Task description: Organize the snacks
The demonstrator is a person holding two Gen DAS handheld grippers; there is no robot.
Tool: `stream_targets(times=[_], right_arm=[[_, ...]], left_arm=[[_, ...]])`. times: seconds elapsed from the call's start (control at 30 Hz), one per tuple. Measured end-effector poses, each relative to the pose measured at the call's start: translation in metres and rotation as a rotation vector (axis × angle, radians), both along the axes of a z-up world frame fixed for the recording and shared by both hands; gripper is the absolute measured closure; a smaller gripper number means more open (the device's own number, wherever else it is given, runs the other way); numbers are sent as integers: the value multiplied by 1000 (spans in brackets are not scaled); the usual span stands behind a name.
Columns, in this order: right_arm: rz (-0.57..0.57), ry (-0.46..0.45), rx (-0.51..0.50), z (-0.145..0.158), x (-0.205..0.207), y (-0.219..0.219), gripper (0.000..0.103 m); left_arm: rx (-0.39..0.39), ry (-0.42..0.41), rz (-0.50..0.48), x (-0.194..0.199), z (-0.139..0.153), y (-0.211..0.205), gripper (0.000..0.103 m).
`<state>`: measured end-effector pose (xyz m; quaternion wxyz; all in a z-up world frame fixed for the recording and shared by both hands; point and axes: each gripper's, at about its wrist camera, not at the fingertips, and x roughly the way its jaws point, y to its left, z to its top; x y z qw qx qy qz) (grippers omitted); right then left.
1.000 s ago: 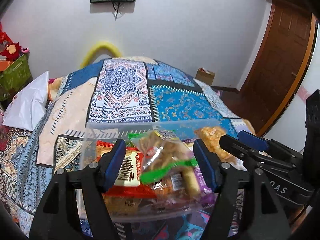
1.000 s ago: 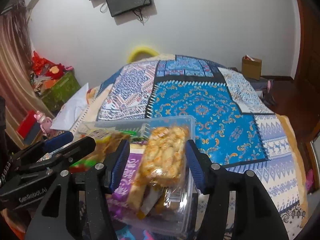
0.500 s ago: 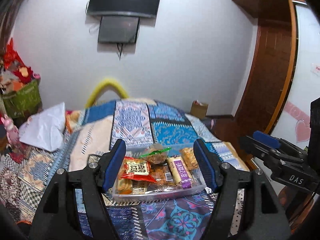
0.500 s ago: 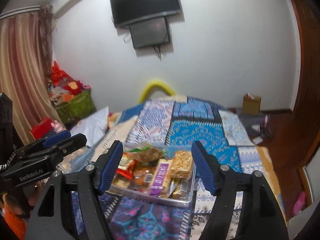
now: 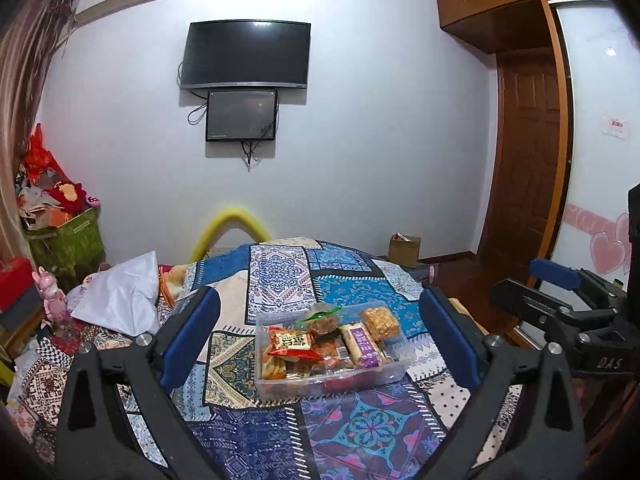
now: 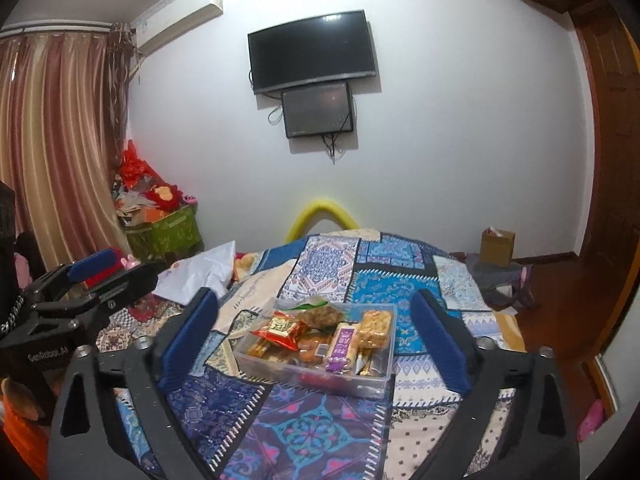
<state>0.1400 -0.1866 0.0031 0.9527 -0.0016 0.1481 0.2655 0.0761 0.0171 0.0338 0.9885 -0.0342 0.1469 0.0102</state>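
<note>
A clear plastic box (image 5: 394,374) full of snack packs sits on the patterned bedspread; it also shows in the right wrist view (image 6: 378,384). Inside lie a red chip bag (image 5: 290,344), a purple bar (image 5: 362,342) and a golden cracker pack (image 5: 380,320). My left gripper (image 5: 320,340) is open and empty, held back from the box, which shows between its fingers. My right gripper (image 6: 316,338) is open and empty too, also drawn back from the box. Each gripper shows at the edge of the other's view.
The bed is covered by a blue patchwork spread (image 5: 280,276). A white pillow (image 5: 120,300) lies at the left. A green bin of clutter (image 5: 68,236) stands by the curtain. A cardboard box (image 5: 404,246) sits on the floor near the wooden door (image 5: 520,168).
Both grippers have pulled well back and up from the box, which now looks small and sits alone on the bed. Both stay open.
</note>
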Motion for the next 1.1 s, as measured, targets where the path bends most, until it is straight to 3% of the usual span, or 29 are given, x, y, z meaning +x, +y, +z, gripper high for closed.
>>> stream_targets(times=[1.1], right_arm=[[0,-9,9,-2,-19,-2,0]], left_arm=[[-26,5,-6,-10,-6,1,2]])
